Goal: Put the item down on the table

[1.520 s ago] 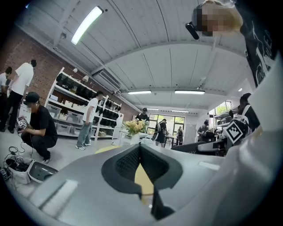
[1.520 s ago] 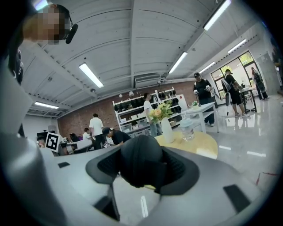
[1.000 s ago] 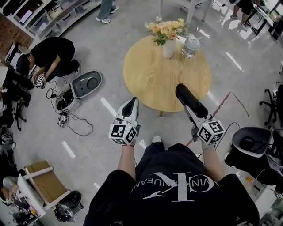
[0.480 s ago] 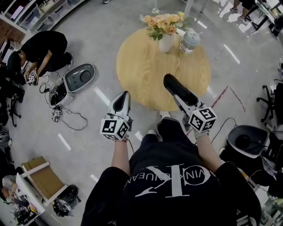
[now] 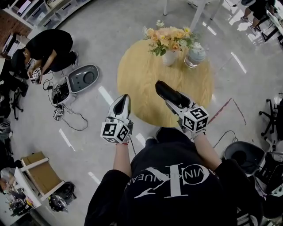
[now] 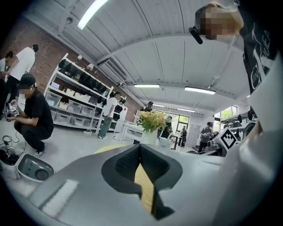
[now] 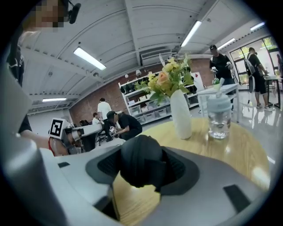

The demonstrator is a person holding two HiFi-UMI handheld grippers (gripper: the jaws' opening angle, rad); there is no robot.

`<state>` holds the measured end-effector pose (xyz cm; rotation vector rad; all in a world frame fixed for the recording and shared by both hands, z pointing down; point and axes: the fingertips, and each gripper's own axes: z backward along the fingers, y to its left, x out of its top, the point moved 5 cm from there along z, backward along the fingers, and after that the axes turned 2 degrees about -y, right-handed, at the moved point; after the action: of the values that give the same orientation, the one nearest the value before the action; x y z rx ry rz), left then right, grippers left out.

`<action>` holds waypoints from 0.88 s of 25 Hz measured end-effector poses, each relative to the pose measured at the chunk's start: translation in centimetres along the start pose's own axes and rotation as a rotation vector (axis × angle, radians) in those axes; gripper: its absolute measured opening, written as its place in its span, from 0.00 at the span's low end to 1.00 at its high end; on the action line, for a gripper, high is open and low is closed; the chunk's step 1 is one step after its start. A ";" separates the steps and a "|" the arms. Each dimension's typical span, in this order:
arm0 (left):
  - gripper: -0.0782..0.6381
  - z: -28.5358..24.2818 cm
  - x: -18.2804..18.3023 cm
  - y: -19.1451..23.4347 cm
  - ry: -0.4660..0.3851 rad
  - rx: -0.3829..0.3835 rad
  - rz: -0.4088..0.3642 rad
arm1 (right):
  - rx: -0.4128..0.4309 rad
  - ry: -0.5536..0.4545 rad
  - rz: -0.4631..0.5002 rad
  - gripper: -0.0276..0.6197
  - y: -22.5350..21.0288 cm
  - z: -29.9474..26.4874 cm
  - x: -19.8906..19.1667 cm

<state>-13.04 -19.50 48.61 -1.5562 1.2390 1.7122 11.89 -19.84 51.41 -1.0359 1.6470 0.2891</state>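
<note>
Head view: holding item (image 5: 162,88) clamped in right gripper (image 5: 171,98) above table (image 5: 141,81). Left gripper view: with left gripper (image 6: 140,152) closed, empty. Right gripper view: lower gently onto bare wood short of vase (image 7: 181,114) and glass (image 7: 219,118), then ease open.

Straight beyond the fingers (image 7: 183,173) of the right gripper (image 7: 141,170) stood a white vase (image 7: 181,117) of yellow and peach flowers (image 7: 167,81), with a clear lidded cup (image 7: 219,119) just to its right. Well out to the left of the fingers (image 5: 117,108) of the left gripper (image 5: 124,100), on the grey floor (image 5: 101,31), a person in black (image 5: 46,46) crouched near a grey shell-shaped housing (image 5: 83,78) and loose cables (image 5: 73,121). Storage shelves (image 5: 44,13) stood behind.
</note>
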 end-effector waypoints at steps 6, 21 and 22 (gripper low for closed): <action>0.13 -0.6 -1.1 0.9 0.029 0.069 0.027 | 0.078 0.042 0.026 0.45 -1.4 -2.7 -0.5; 0.13 0.7 -2.6 2.0 0.046 0.186 0.069 | 0.159 0.160 0.194 0.45 -1.9 -6.8 -2.8; 0.13 0.7 -2.7 1.9 0.049 0.185 0.072 | 0.160 0.172 0.186 0.45 -1.9 -6.7 -3.1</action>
<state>-14.42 -19.20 51.71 -1.4680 1.4501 1.5610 8.90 -23.89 57.15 -0.8071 1.8932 0.1908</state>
